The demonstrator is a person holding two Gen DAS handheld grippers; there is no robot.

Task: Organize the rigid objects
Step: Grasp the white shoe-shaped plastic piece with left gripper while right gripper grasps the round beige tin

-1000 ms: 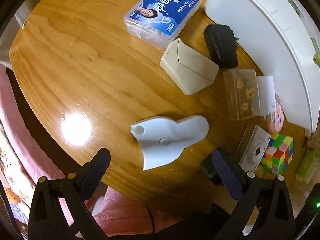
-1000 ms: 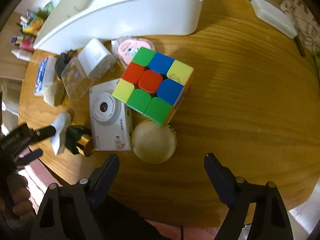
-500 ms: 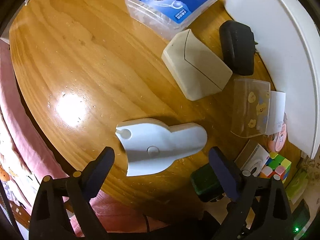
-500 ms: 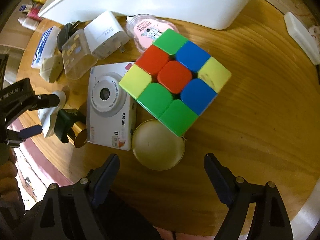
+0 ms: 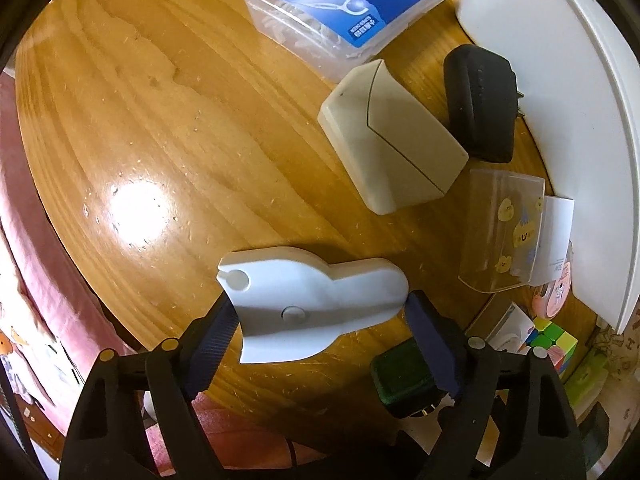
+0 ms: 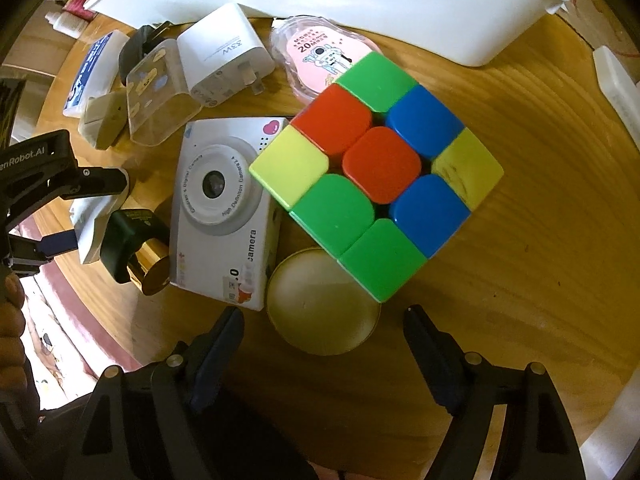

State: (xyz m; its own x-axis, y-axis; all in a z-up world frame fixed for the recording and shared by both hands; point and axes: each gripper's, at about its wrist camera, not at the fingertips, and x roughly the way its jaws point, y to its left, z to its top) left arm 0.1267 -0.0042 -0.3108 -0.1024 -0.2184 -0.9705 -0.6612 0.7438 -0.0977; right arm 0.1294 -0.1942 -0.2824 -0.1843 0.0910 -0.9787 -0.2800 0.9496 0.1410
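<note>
in the left wrist view the left gripper (image 5: 320, 320) points down at the round wooden table (image 5: 160, 120), its jaws closing around the flat white plastic piece (image 5: 308, 304), pads at both ends of it and seemingly touching. beyond lie a beige wedge-shaped box (image 5: 392, 144) and a black plug adapter (image 5: 480, 104). in the right wrist view the right gripper (image 6: 324, 344) hovers with jaws closing, nothing gripped, the round cream tin (image 6: 324, 304) just ahead between the fingertips, touching the multicoloured puzzle cube (image 6: 376, 188).
</note>
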